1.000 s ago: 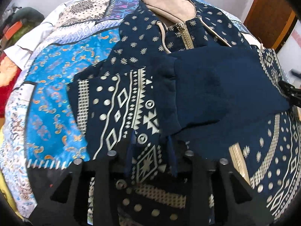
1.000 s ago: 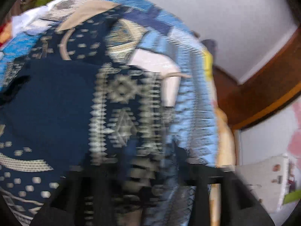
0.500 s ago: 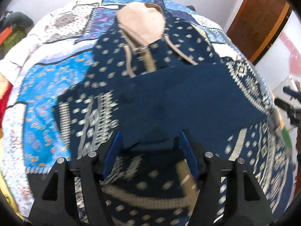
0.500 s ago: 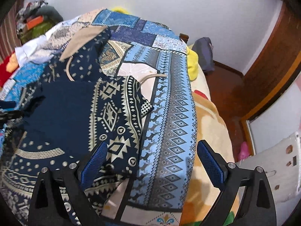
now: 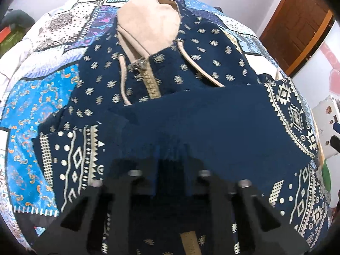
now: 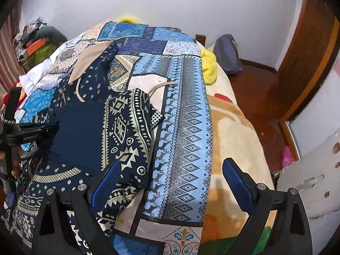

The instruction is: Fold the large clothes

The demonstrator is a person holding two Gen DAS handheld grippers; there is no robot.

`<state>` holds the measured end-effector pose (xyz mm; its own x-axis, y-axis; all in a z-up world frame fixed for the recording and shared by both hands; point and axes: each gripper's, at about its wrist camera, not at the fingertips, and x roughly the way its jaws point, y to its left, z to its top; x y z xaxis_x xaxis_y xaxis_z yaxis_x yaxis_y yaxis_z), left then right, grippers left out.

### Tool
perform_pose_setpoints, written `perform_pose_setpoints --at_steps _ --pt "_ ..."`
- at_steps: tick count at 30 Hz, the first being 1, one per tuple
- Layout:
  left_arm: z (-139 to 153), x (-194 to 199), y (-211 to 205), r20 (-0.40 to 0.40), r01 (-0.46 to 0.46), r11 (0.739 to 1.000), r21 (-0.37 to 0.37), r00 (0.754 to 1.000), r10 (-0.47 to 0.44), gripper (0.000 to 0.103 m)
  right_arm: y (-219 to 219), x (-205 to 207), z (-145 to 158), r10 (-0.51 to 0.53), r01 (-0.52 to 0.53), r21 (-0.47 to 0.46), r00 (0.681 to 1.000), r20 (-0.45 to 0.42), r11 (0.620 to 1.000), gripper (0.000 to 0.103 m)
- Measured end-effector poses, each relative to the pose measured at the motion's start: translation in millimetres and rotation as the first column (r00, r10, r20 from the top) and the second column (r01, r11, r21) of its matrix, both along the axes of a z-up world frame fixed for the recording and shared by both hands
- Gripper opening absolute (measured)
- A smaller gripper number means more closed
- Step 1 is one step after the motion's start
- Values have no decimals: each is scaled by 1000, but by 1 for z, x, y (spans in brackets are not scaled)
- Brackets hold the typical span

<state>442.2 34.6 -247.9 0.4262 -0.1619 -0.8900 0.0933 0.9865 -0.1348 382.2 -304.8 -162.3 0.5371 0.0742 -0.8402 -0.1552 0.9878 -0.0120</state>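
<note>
Between the left claw [image 5: 170, 159] fingers, which have just been closing, a fold of the navy patterned hoodie [image 5: 212, 123] is pinched. Beyond it the beige hood [image 5: 148, 25] lies on the bed's patchwork quilt [image 5: 31, 106]. Beside the spread, empty right claw [image 6: 172, 180], the hoodie's sleeve [image 6: 127, 127] lies folded across.

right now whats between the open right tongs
In the right wrist view, the right tongs straddle the blue patterned bedspread; the hoodie edge lies just inside one pad.
</note>
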Motion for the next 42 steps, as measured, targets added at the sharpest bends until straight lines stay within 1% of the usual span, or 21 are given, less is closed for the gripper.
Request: perform_pose_setpoints --at_steps 1,2,4,6,9,11,15,18,23,27,29,30,32,34,36,38,40,42 --pt "2 -1 2 0 1 1000 -1 1000 -1 4 -1 1 0 -4 4 14 1000 -2 1000 95" --pt "4 -3 4 8 -9 1000 14 1000 9 2 -1 1 0 -6 7 28 1000 -4 1000 95" --pt "15 -8 9 48 -19 998 54 999 16 2 0 3 1 -9 9 59 1000 -7 998 95" --pt "31 -17 17 92 -31 998 58 995 25 2 3 6 3 -5 6 80 1000 -6 997 95" --pt "57 -28 38 168 -63 994 86 985 48 2 11 12 5 2 -1 99 1000 -2 995 95" --pt "70 -34 55 196 -88 992 85 978 70 2 18 17 6 8 -8 104 1000 -3 995 95" --pt "80 -46 86 223 -135 986 100 968 110 2 35 27 6 30 -30 104 1000 2 994 95" --pt "75 -49 110 216 -180 979 98 964 156 1 48 35 7 50 -50 86 999 10 995 95" --pt "42 -54 138 157 -237 969 70 962 224 1 74 49 -4 99 -99 33 995 -11 995 95" --pt "7 -56 153 93 -282 957 73 957 275 0 92 61 -24 133 -137 -52 989 -61 989 95" --pt "-9 -56 159 67 -303 948 102 952 298 0 98 65 -36 147 -156 -103 985 -86 982 95" --pt "-19 -57 164 40 -308 946 95 951 306 0 100 67 -43 150 -162 -130 984 -102 978 95" --pt "-38 -59 171 -23 -307 949 69 951 309 0 99 68 -55 147 -167 -158 980 -132 973 95" --pt "-47 -62 173 -50 -305 949 85 950 310 0 97 69 -63 148 -173 -156 976 -160 973 95" --pt "-48 -67 173 -55 -292 952 91 953 297 0 92 70 -65 140 -163 -130 975 -170 978 95" --pt "-41 -70 172 -40 -282 955 94 957 287 1 87 72 -63 123 -144 -103 974 -188 984 95" --pt "-29 -73 167 -16 -256 960 112 966 259 2 82 74 -55 103 -119 -82 978 -180 990 95" --pt "-11 -73 159 16 -222 966 132 975 222 5 81 72 -43 101 -112 -63 982 -159 992 95"
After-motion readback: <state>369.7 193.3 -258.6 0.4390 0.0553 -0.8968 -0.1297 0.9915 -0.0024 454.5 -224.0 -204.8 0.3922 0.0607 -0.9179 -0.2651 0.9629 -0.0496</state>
